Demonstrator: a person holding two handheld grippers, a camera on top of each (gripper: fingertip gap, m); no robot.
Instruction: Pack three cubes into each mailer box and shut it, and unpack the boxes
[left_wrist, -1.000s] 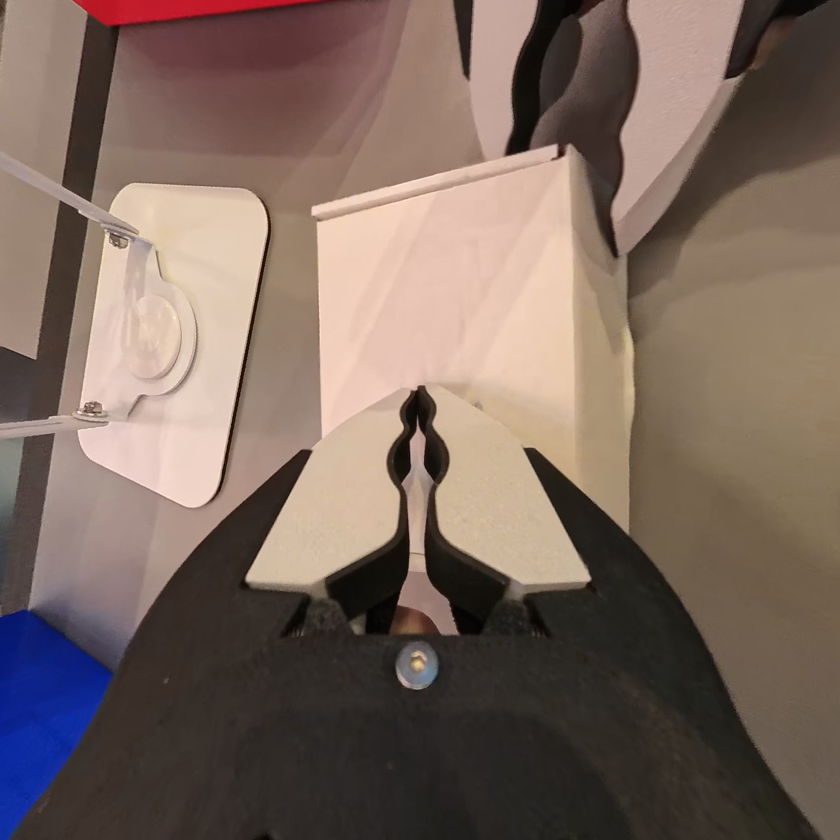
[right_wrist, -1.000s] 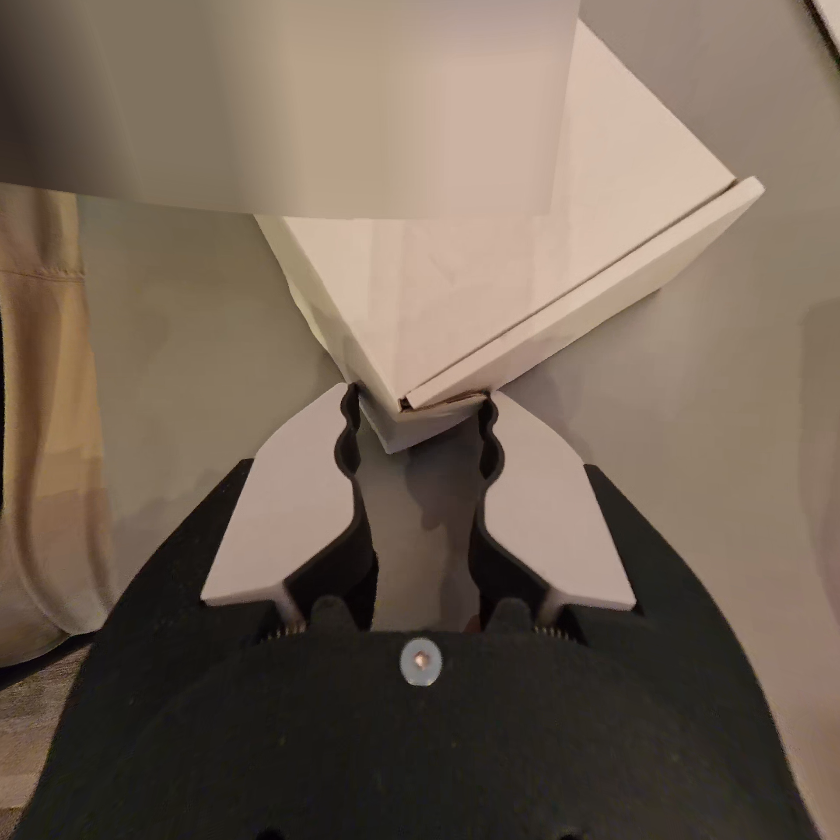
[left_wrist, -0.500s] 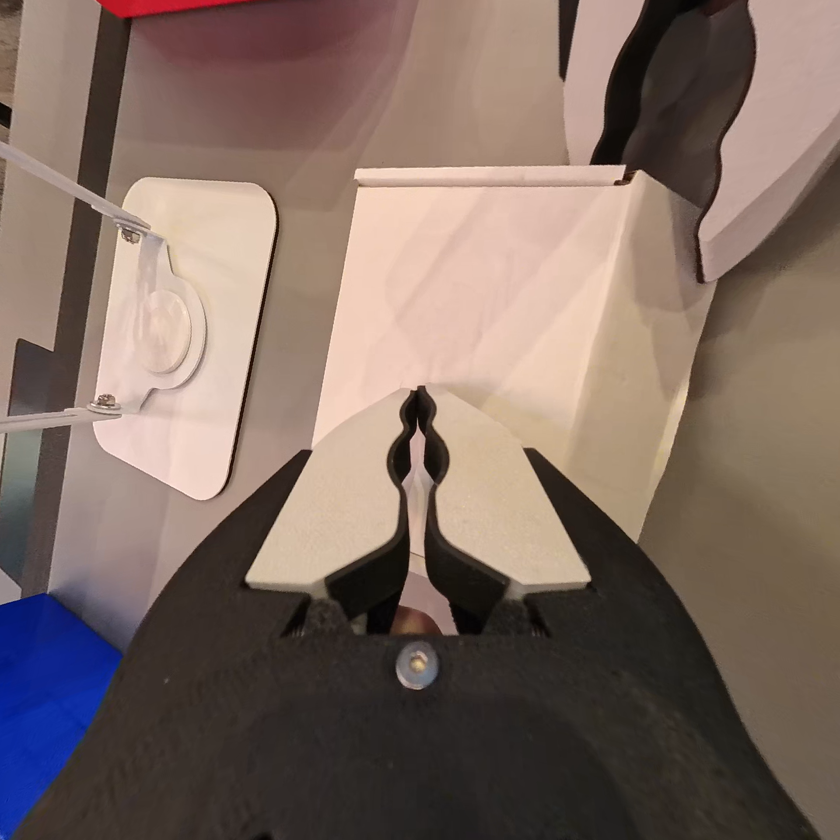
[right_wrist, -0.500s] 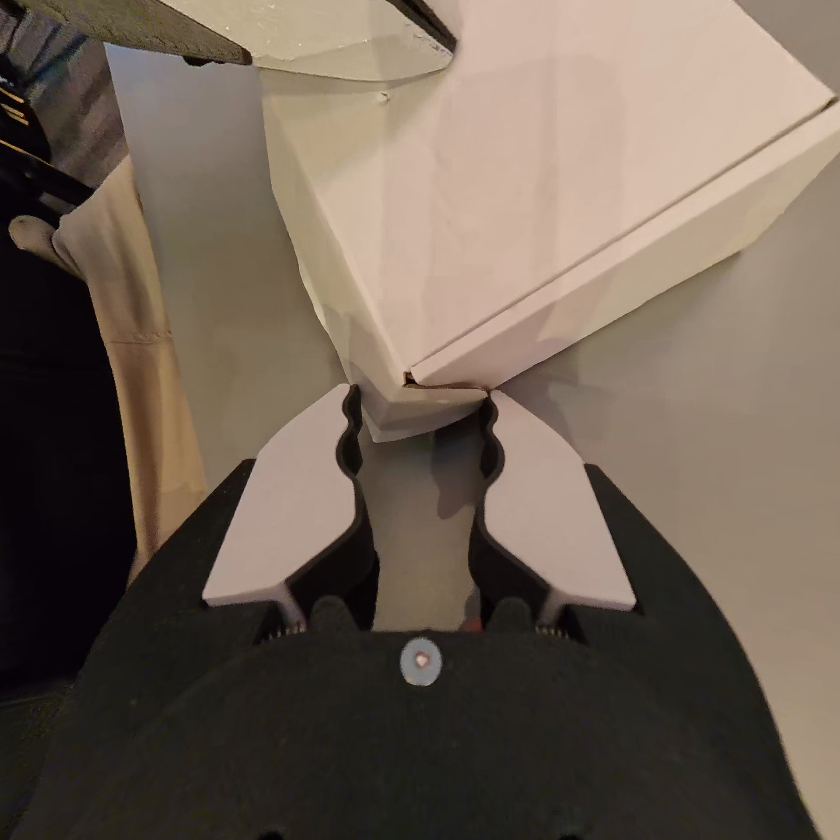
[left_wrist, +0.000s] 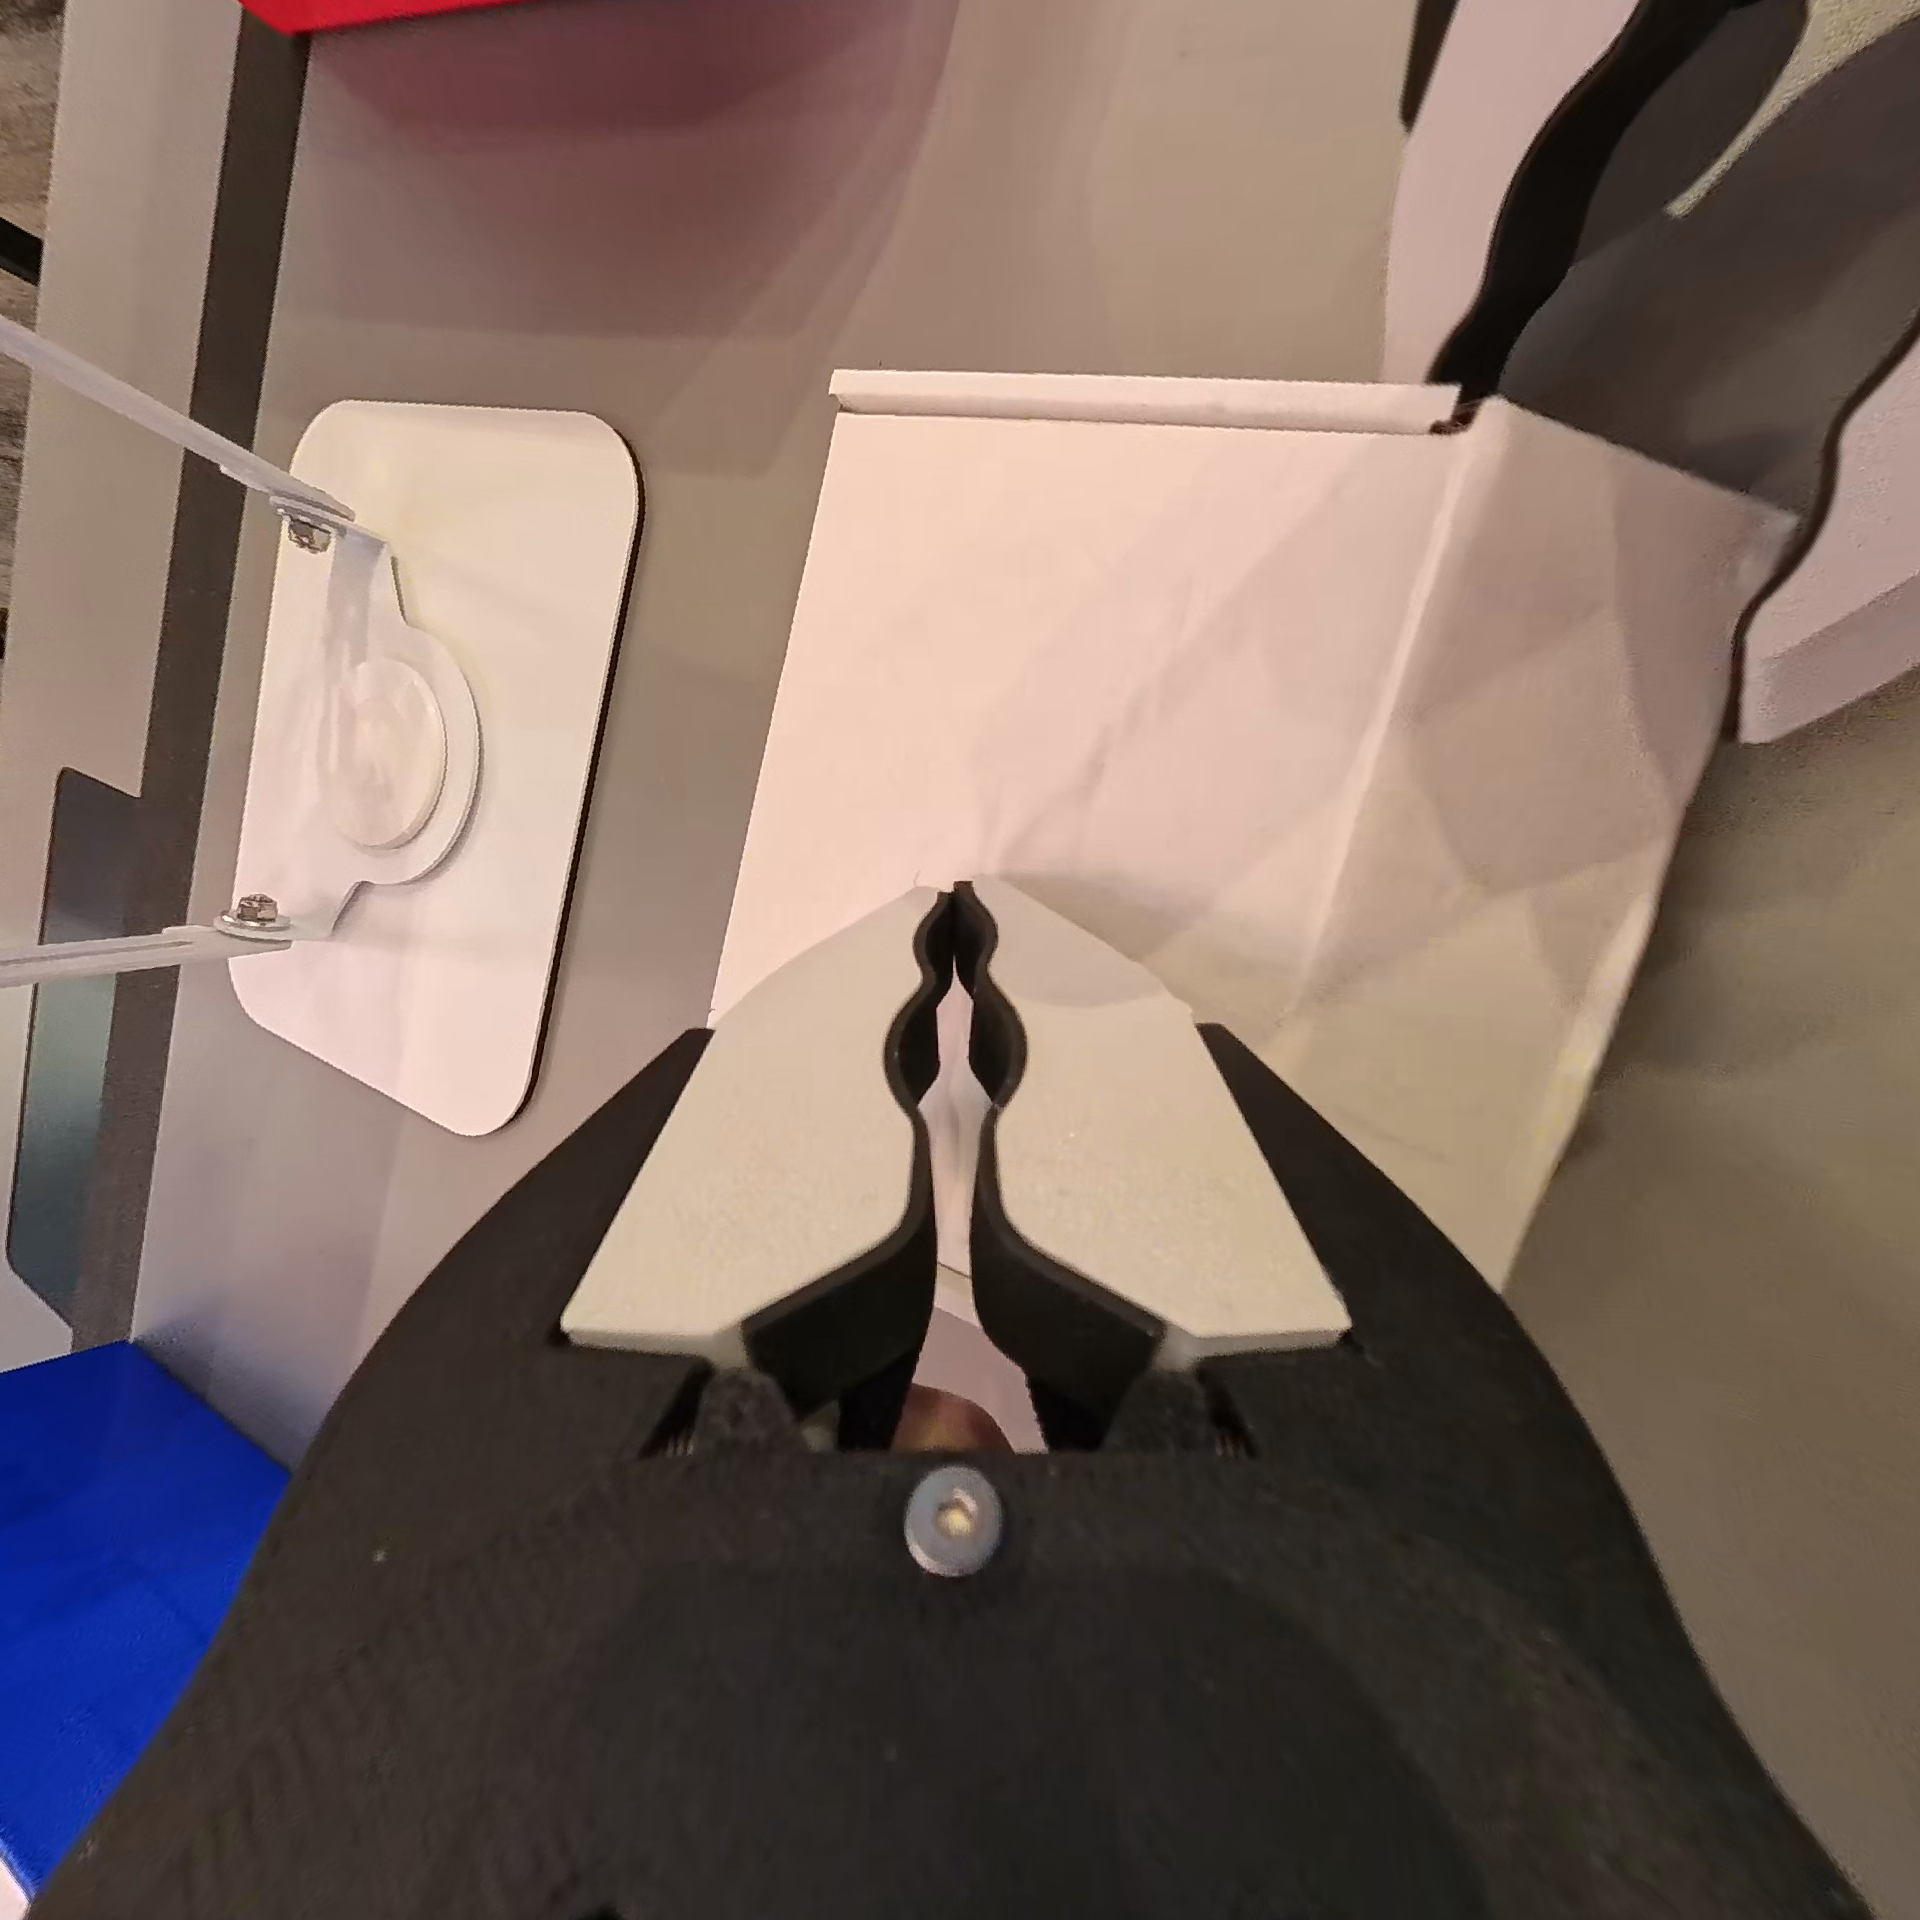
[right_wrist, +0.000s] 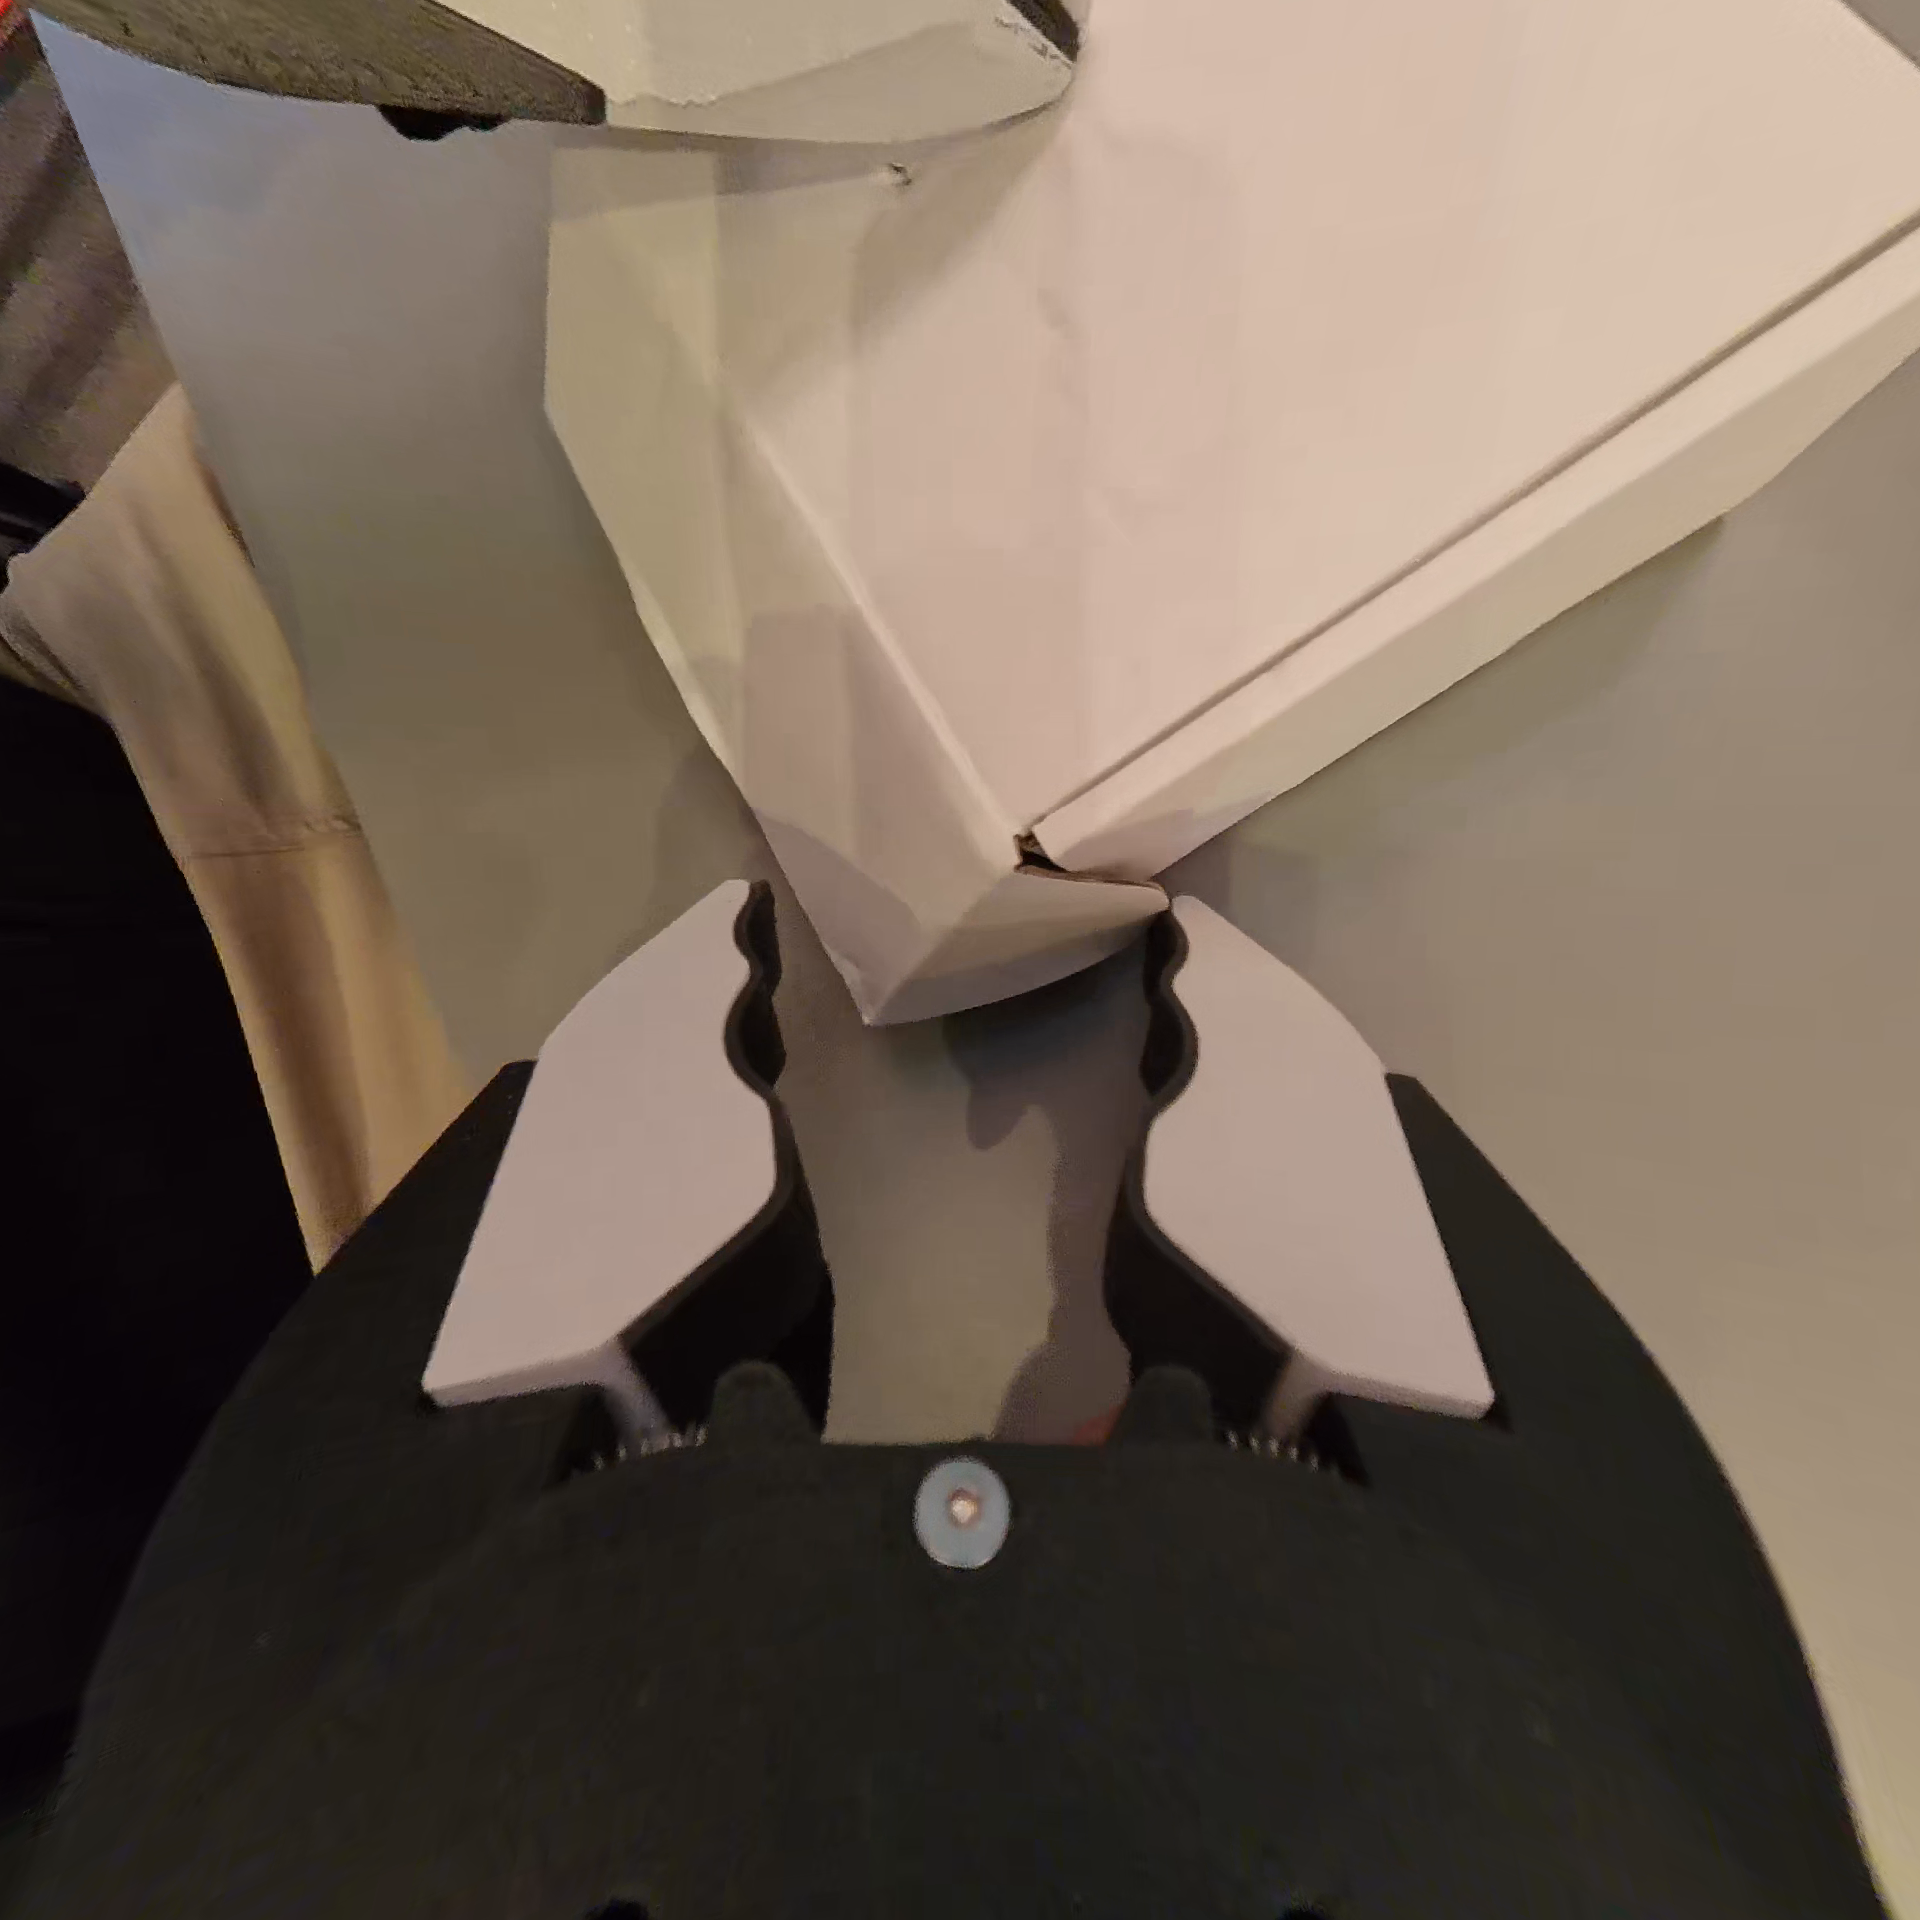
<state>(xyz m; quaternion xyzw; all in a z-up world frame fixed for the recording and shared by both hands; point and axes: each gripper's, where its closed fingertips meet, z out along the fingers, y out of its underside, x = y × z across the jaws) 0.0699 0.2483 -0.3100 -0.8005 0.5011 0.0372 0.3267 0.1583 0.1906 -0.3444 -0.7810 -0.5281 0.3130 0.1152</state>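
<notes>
A shut white mailer box (left_wrist: 1143, 644) lies on the grey table. My left gripper (left_wrist: 954, 891) is shut, and its tips rest over the near part of the box lid. It also shows at the top of the right wrist view (right_wrist: 727, 62), lying on the box's far corner. My right gripper (right_wrist: 961, 904) is open, with the near corner of the box (right_wrist: 1195, 416) between its fingertips. Its right fingertip (right_wrist: 1179, 935) touches that corner. It shows at the box's far right corner in the left wrist view (left_wrist: 1621, 260). A blue cube (left_wrist: 104, 1538) sits at the lower left.
A white rounded plate with a suction mount and two metal strips (left_wrist: 436, 748) lies left of the box. A red object (left_wrist: 468, 16) is at the far edge. A person's beige clothing (right_wrist: 208, 779) is at the left of the right wrist view, by the table edge. The tips of one gripper are about 11 cm away from the tips of the other. The right gripper is farther from the blue cube (left_wrist: 104, 1538), some 50 cm, than the left, some 35 cm.
The box has turned on the table, so its far edge now lies level in the left wrist view. The right gripper kept the corner between its open fingers. The left gripper stayed shut.
</notes>
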